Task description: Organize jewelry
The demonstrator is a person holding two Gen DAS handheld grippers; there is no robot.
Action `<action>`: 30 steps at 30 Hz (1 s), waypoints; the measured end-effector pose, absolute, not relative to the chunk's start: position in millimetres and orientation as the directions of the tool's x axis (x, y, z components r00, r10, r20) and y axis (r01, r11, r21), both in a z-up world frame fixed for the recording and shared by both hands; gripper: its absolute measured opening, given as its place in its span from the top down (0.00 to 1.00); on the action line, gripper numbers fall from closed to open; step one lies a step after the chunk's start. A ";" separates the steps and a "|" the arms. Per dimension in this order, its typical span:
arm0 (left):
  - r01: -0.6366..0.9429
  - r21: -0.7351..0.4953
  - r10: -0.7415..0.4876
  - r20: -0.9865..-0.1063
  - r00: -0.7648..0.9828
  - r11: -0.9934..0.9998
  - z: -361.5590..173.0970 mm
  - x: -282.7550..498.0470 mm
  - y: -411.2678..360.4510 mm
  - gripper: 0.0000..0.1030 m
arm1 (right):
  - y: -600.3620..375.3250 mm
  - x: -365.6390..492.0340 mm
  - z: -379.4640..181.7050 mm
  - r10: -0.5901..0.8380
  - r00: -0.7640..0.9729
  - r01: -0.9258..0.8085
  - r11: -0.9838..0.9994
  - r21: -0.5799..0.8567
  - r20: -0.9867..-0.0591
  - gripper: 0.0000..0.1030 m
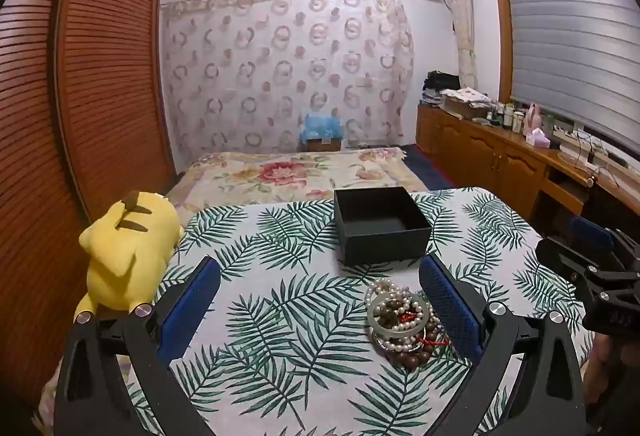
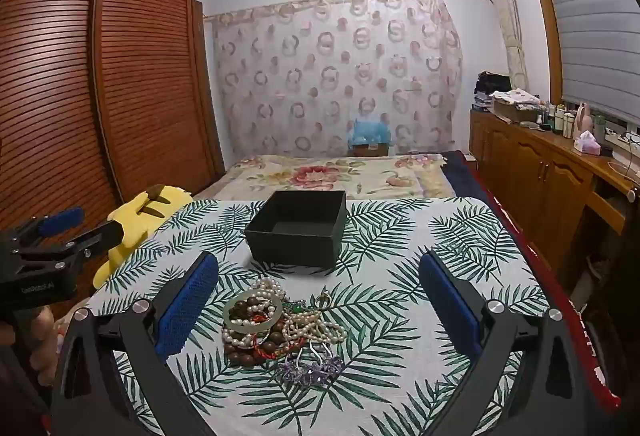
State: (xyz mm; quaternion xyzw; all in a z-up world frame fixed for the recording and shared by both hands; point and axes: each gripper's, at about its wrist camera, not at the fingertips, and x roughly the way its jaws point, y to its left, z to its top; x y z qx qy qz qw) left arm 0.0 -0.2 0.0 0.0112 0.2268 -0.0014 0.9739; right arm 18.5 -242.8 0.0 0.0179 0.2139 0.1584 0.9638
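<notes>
A pile of jewelry (image 1: 402, 324) lies on the leaf-print tablecloth (image 1: 280, 316): pearl strands, brown wooden beads, a pale jade bangle and a red cord. In the right wrist view the pile (image 2: 276, 328) also shows a purple beaded piece (image 2: 310, 370). An open, empty black box (image 1: 380, 224) stands behind the pile, also in the right wrist view (image 2: 298, 228). My left gripper (image 1: 320, 276) is open and empty, above the table left of the pile. My right gripper (image 2: 318, 268) is open and empty, with the pile between its fingers and nearer the left finger.
A yellow plush toy (image 1: 128, 256) lies at the table's left edge. A bed with a floral cover (image 1: 292, 171) is behind the table. A wooden wardrobe (image 1: 60, 115) is on the left. A wooden sideboard (image 1: 500, 151) with bottles runs along the right.
</notes>
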 end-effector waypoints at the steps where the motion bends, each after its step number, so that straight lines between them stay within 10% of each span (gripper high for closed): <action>1: 0.008 0.022 0.002 -0.440 0.898 1.000 0.0 -0.2 -0.3 0.06 | -242.9 18.6 0.0 0.313 0.858 -0.298 0.949 0.103 -0.406 0.02; 30: 0.022 0.025 -0.009 -0.433 0.901 0.999 5.8 -6.0 -4.0 0.06 | -242.2 17.8 0.0 0.318 0.858 -0.299 0.948 0.110 -0.404 0.02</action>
